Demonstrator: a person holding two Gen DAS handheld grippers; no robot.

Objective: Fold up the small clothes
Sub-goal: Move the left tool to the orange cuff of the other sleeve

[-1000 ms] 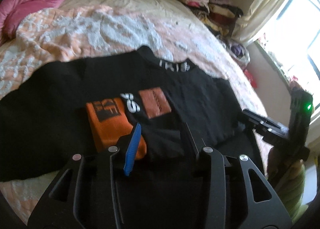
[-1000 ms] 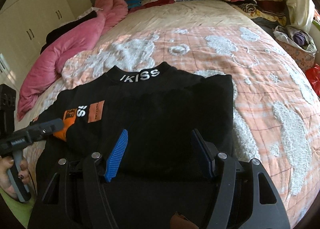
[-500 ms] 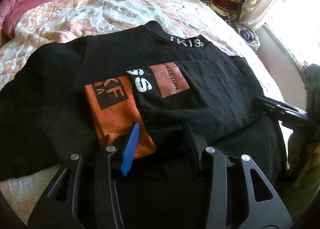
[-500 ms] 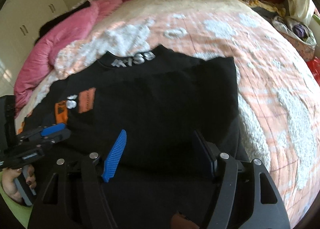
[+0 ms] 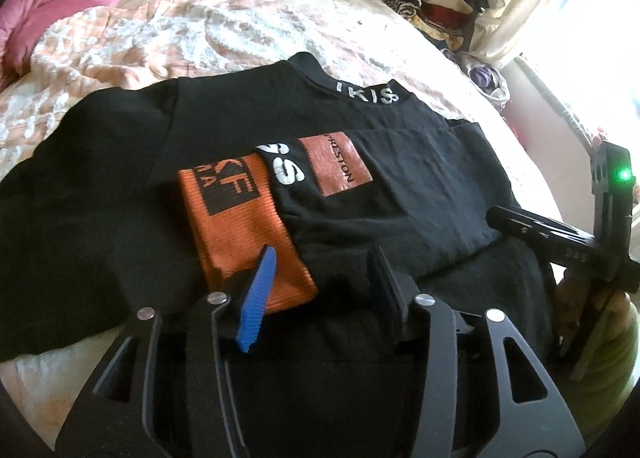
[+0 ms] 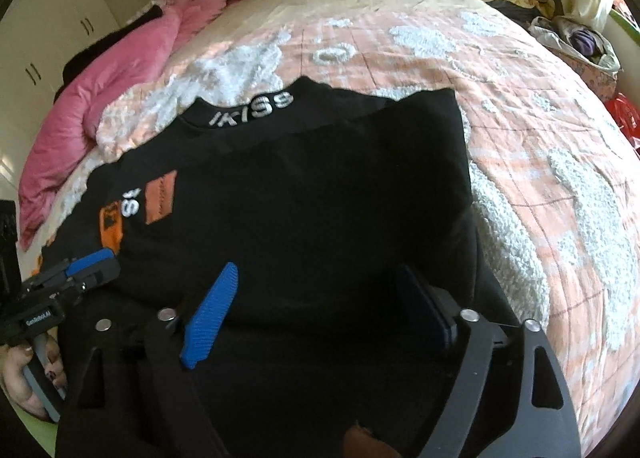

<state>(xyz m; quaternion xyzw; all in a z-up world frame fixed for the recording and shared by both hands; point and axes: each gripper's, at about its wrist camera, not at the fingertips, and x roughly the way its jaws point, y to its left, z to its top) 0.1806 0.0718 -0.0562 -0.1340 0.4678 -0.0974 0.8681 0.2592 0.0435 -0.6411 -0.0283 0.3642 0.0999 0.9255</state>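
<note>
**Both grippers standing apart over the black shirt**

The left gripper (image 5: 324,270) is hovering low over the near hem of the black shirt (image 5: 120,186), which is lying spread on the peach quilt (image 5: 200,34) with its right side folded in over the chest. Its jaws have just been opening and are standing partly apart; the blue pad (image 5: 258,298) is sitting over the corner of the orange patch (image 5: 240,242), the dark pad over black cloth beside it. Fabric is lying under the gap, but neither pad is visibly pinching it.

Further right, the folded-over panel is covering part of the white lettering and is carrying the rust-coloured label (image 5: 336,166). The collar with its white letters (image 6: 252,110) is pointing away toward the pink duvet (image 6: 120,70).

The right gripper (image 6: 316,298) is hanging above the shirt's near right part. Its jaws have just been opening too and are standing wide, blue pad on the left, dark pad on the right, with flat black cloth beneath and nothing clamped. Whether the pad tips are touching the fabric cannot be told.
</note>
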